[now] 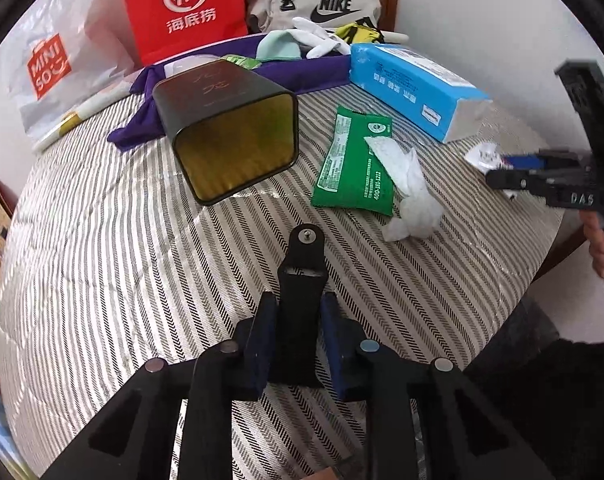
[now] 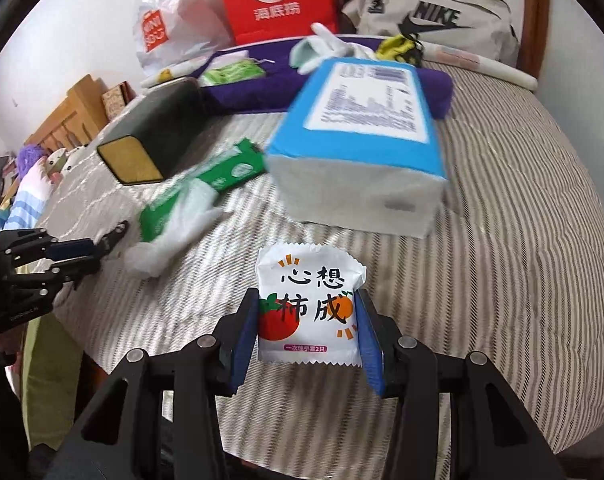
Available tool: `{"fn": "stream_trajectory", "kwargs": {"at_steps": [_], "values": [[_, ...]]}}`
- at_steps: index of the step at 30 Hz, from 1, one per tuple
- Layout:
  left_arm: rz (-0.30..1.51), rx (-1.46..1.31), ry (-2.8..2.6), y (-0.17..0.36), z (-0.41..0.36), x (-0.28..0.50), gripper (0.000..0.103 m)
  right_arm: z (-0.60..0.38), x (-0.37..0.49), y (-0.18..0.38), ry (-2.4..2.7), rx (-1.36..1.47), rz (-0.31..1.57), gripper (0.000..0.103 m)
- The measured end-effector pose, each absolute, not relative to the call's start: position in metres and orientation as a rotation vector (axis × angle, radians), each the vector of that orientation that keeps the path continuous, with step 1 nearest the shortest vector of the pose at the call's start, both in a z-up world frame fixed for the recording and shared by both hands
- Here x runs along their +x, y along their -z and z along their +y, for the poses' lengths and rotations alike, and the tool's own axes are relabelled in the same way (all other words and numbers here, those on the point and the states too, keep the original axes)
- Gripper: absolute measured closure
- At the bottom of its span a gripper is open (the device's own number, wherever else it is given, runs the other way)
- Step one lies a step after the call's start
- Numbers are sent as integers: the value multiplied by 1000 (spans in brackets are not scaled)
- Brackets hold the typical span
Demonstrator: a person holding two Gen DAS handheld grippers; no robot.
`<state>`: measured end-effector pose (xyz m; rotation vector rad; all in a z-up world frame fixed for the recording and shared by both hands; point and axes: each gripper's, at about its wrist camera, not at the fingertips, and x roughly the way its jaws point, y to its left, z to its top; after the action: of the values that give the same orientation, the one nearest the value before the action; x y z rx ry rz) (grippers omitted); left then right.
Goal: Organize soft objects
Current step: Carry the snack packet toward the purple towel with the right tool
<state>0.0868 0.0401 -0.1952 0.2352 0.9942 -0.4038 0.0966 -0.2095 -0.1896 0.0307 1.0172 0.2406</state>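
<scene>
A grey-and-white herringbone-striped quilted bedspread (image 1: 102, 220) is seen. At 12 o'clock, red paper bag w/ white logo (image 1: 182, 4); purple cloth (image 1: 302, 72) below. Blue-white tissue pack (image 2: 358, 140), green wipes pouch (image 1: 352, 160), white sachet w/ red tomato & orange print (image 2: 308, 308), blue-padded fingers (image 2: 244, 340).

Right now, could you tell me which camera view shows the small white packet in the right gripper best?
The right wrist view: the small white packet sits centred and close between the right gripper fingers, its print readable. The left wrist view shows only a blurred white scrap of it at the tip of that gripper, far off to the side.
</scene>
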Motion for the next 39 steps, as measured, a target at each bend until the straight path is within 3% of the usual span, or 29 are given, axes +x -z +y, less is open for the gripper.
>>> {"fn": "stream_trajectory", "kwargs": {"at_steps": [15, 39], "values": [[991, 176, 330, 189, 36, 84, 83, -213, 91, 185, -250, 33, 980, 57], [840, 145, 336, 94, 29, 102, 83, -216, 103, 107, -360, 34, 826, 58]]}}
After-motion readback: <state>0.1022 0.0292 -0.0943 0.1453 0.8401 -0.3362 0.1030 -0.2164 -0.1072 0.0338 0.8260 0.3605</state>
